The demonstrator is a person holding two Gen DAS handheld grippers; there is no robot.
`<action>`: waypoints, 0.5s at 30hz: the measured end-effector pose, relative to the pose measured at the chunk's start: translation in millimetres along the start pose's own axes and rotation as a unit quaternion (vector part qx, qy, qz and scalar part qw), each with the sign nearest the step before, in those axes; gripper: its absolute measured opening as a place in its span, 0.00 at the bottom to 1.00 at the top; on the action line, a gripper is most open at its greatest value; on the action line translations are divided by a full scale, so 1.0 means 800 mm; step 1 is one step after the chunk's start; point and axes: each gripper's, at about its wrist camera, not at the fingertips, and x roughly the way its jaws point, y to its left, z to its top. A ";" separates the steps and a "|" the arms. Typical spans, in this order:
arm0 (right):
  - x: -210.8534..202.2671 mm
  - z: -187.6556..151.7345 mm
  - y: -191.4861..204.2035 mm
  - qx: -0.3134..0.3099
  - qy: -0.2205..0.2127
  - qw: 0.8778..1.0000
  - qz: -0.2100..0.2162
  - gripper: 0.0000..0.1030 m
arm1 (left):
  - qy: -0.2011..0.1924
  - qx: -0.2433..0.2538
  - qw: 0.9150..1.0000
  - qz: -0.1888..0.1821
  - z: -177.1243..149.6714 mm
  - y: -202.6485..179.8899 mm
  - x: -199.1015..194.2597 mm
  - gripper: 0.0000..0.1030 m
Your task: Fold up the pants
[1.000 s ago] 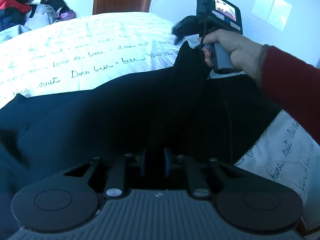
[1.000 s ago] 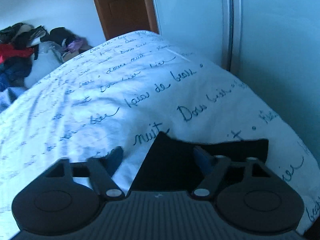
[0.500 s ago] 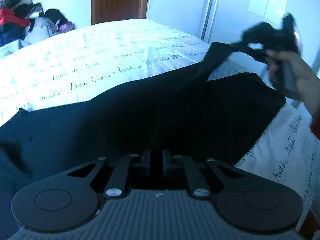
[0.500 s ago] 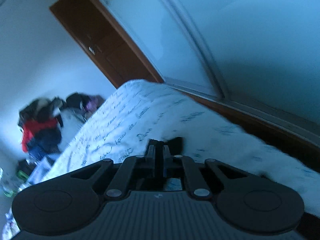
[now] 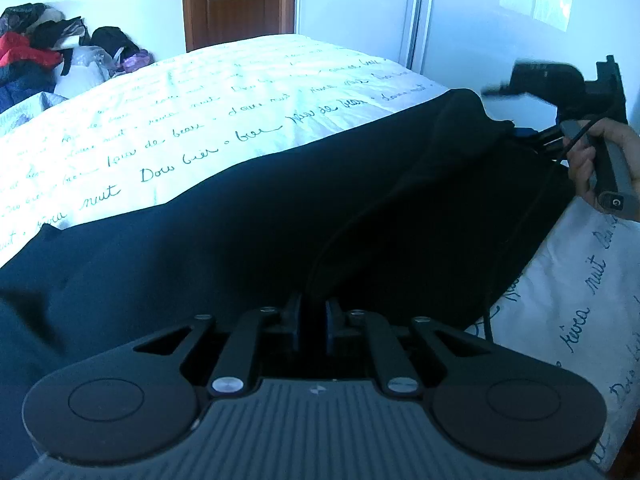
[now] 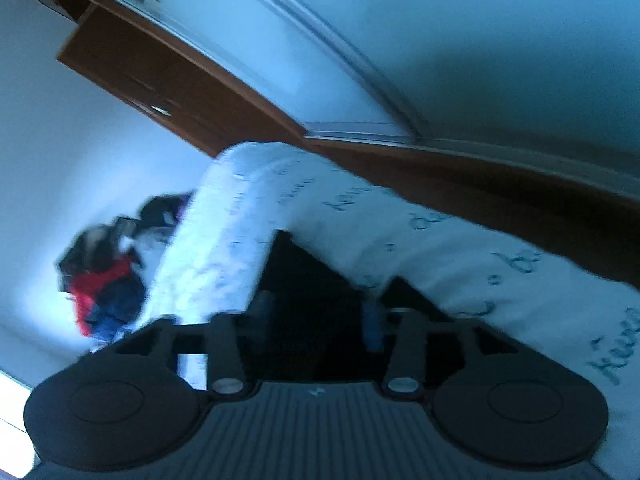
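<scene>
A home bedroom: bed, wooden door, clothes pile.

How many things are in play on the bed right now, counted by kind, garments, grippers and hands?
Garments: 1, the black pants on the bedspread.
Grippers: 2, the left gripper and the right gripper.
Hands: 1 in view, the right hand.
Total: 4.
</scene>
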 end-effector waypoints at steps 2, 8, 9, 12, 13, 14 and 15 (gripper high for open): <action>-0.002 -0.005 0.007 -0.013 -0.009 1.000 0.021 0.69 | -0.001 0.002 1.000 0.002 0.001 -0.005 0.001 0.17; 0.027 -0.003 0.015 -0.045 -0.006 0.999 -0.006 0.18 | -0.010 0.010 1.000 0.012 0.000 -0.013 0.006 0.16; 0.029 -0.001 0.012 -0.036 -0.002 0.999 -0.014 0.07 | -0.012 0.016 1.000 0.015 0.000 -0.015 0.005 0.15; 0.022 -0.001 0.012 -0.037 -0.011 0.999 -0.003 0.07 | -0.022 0.035 0.999 0.023 -0.003 -0.019 0.001 0.13; 0.019 0.000 0.019 -0.052 -0.015 0.999 -0.002 0.07 | -0.025 0.041 0.998 0.028 -0.003 -0.022 0.001 0.13; 0.017 0.001 0.024 -0.061 -0.014 0.998 0.003 0.06 | -0.026 0.045 0.998 0.033 -0.003 -0.023 0.001 0.12; 0.015 0.005 0.031 -0.066 -0.012 0.998 0.010 0.06 | -0.028 0.046 0.998 0.037 -0.002 -0.025 0.001 0.12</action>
